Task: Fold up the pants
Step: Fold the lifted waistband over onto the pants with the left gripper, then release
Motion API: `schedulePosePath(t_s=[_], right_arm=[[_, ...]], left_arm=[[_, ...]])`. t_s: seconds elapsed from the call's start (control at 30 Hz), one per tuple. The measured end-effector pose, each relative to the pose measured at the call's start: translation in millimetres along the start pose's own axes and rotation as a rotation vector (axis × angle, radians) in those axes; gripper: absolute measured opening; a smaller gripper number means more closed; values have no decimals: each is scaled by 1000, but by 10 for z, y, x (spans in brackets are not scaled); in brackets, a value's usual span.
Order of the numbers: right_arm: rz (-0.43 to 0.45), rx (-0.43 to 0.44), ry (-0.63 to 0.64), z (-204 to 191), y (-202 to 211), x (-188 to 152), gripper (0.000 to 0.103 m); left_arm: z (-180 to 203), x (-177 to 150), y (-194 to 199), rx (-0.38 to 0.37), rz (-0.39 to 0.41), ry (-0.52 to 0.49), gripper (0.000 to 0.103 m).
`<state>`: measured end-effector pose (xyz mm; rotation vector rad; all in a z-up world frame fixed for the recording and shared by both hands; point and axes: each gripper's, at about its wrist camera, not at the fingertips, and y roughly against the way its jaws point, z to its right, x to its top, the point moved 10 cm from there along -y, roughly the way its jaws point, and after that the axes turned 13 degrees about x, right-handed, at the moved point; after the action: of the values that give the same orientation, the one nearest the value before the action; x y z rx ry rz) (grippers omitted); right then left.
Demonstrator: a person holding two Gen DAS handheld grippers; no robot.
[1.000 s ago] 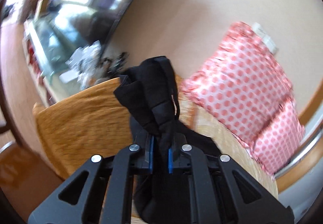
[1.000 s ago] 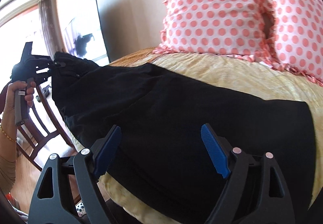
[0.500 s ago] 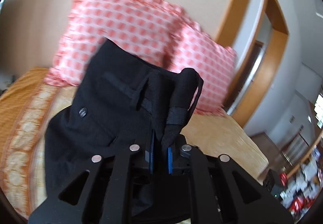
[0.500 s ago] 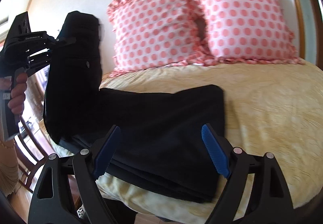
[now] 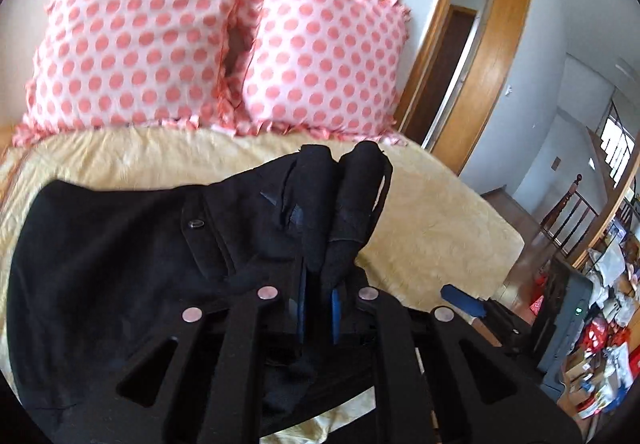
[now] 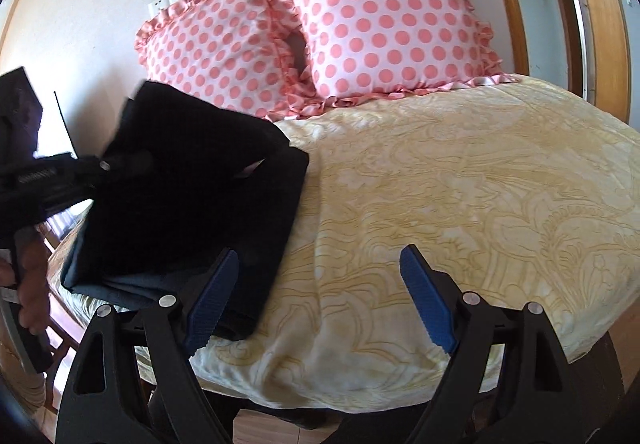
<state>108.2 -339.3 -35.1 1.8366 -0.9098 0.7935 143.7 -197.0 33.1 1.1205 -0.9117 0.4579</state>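
Observation:
Black pants [image 6: 188, 203] lie folded in layers on the left part of the yellow bedspread [image 6: 460, 183]. My left gripper [image 5: 318, 300] is shut on a bunched end of the pants [image 5: 120, 264] at the waistband, with a button showing. In the right wrist view that gripper [image 6: 100, 167] holds the top layer over the stack. My right gripper [image 6: 316, 300] is open over the bed's front edge, its left finger [image 6: 212, 298] by the corner of the stack; nothing is between the pads.
Two pink polka-dot pillows [image 6: 320, 31] lean against the wall at the head of the bed. A wooden door frame [image 5: 480, 43] stands to the right. Boxes and clutter [image 5: 600, 344] lie on the floor at the far right. A person's hand [image 6: 28, 284] grips the left handle.
My left gripper has swung the pants' waist end across from the left and lowered it over the lower layers. The right gripper has shifted right, staying open.

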Motion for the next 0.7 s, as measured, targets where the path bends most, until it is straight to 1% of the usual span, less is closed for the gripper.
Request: schedulePosePath(t_s=[0.03, 0.07, 0.13, 0.23, 0.3, 0.4, 0.47, 0.5, 0.53, 0.57, 0.6, 0.63, 0.7], right_arm=[[3, -4, -1, 11, 17, -13, 85], [5, -9, -4, 22, 18, -16, 85], [4, -19, -10, 48, 19, -33, 85], [3, -42, 1, 65, 56, -29, 85], [13, -66, 24, 65, 101, 19, 85], [42, -81, 48, 35, 165, 129, 85], [66, -85, 66, -9, 216, 224, 85], [73, -86, 73, -27, 231, 260, 85], [84, -84, 88, -71, 248, 312, 85], [90, -83, 99, -101, 254, 348, 85], [101, -79, 119, -164, 256, 403, 85], [112, -74, 133, -215, 260, 439, 85], [131, -42, 165, -382, 240, 516, 85]], left_arm=[[70, -23, 5, -6, 0, -16, 8], [158, -115, -14, -17, -14, -38, 8], [247, -304, -130, -17, -62, -78, 8], [297, -552, -288, -21, -120, -93, 9], [321, -593, -323, -3, -99, -111, 10], [324, -594, -312, 2, -79, -120, 16], [326, -620, -231, -4, -72, -144, 25], [338, -651, -146, -16, -73, -148, 51], [332, -661, -85, -34, -77, -144, 72], [294, -655, 34, -46, -62, -128, 93], [257, -628, 144, -55, -32, -118, 93], [173, -589, 255, -40, 2, -120, 93], [-66, -496, 398, 43, 59, -115, 93]])
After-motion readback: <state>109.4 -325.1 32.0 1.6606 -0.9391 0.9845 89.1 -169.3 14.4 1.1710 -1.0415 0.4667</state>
